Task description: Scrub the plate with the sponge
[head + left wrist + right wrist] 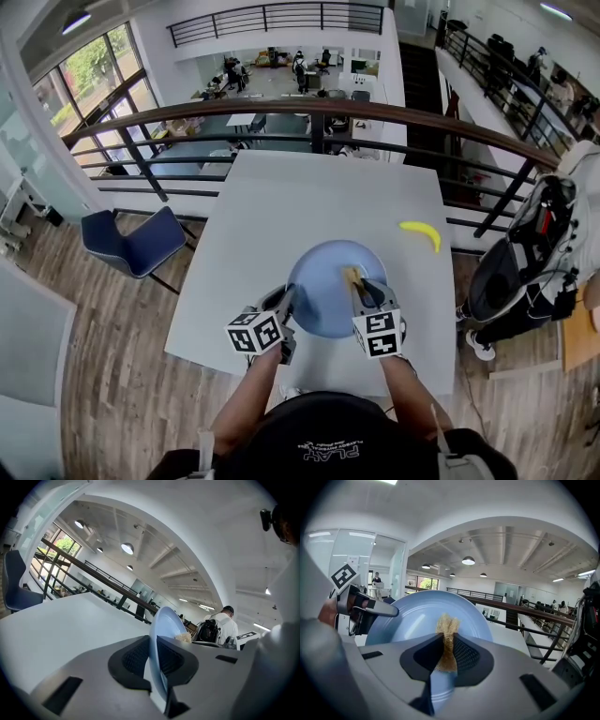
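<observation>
A light blue plate (323, 298) is held off the white table (281, 211), tilted up on edge. My left gripper (287, 306) is shut on its left rim; in the left gripper view the plate (162, 630) runs edge-on between the jaws of my left gripper (157, 662). My right gripper (362, 294) is shut on a tan fibrous sponge (352, 277). In the right gripper view the sponge (447, 632) sticks out of my right gripper (449, 657) and rests against the plate's face (410, 616). The left gripper (365, 607) shows at that plate's left edge.
A yellow banana (422, 232) lies on the table to the right, beyond the plate. A blue chair (141, 242) stands left of the table. A brown railing (309, 111) runs past the far edge. A person with a dark backpack (525, 262) stands at the right.
</observation>
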`<state>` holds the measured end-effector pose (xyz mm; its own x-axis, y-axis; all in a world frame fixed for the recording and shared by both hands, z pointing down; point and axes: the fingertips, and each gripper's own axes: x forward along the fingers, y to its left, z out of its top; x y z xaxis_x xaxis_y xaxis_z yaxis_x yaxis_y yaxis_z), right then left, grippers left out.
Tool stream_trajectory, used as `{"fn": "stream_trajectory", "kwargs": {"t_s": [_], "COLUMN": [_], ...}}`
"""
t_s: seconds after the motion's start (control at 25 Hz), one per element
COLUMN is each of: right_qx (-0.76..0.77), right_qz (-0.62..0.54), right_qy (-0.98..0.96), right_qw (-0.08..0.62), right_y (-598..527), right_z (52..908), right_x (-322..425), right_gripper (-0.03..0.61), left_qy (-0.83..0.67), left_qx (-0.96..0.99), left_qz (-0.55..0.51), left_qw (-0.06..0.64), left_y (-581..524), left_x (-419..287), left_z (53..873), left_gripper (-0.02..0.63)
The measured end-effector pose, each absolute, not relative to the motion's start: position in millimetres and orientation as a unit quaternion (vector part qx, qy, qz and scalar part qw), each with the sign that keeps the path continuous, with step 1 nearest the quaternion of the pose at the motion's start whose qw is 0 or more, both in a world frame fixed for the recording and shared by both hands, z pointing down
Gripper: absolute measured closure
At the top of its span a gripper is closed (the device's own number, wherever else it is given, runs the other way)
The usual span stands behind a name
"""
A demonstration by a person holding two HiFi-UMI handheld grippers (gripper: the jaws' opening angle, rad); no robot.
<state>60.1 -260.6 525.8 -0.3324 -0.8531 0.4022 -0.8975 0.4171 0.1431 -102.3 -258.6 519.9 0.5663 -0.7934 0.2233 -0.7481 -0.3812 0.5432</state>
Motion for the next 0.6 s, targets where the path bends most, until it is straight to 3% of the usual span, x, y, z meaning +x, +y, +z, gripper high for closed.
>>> {"fn": "stream_trajectory", "kwargs": {"t_s": [0.6], "right_qx": [0.563], "right_qz": [0.054], "right_qy": [-0.794], "right_qw": [0.224], "right_y": [-267.8], "right_z": [521.2], "right_x": [87.1], "right_gripper": [0.509], "left_qy": [-0.471], "left_qx": [0.823], "left_qz": [-0.046], "left_qw": [0.316], "left_y": [-251.9], "left_x": [-112.4], "left_z": [519.8], "left_gripper": [0.574]}}
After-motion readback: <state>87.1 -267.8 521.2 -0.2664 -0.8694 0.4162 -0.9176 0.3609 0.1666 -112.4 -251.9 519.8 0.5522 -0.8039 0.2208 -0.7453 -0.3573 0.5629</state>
